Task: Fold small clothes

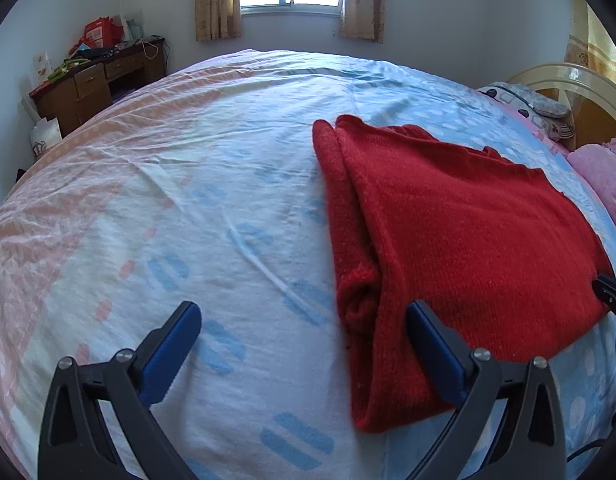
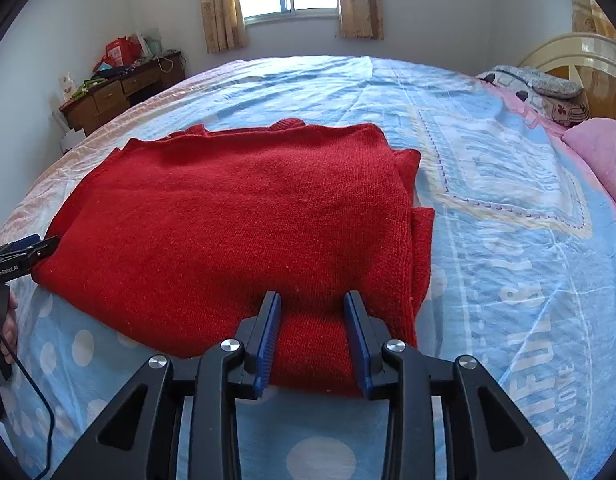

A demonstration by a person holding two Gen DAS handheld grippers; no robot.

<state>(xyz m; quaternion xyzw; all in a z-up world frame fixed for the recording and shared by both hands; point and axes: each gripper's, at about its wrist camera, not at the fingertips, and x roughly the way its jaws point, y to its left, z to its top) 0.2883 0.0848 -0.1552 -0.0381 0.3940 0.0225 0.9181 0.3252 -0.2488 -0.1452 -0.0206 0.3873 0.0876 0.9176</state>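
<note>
Bedroom light fell on a big bed (image 1: 195,184). On it lay the red sweater (image 2: 235,216), folded flat. Its near edge sat between the half-spread right claw (image 2: 312,334), maybe for another fold. Spread wide, the left claw (image 1: 303,332) held nothing.

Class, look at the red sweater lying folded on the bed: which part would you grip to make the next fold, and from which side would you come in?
Grip the red sweater at its near edge, close to both near corners, coming in low from the near side of the bed. That edge faces both grippers, and the stacked layers there give the fingers a thick lip.
</note>
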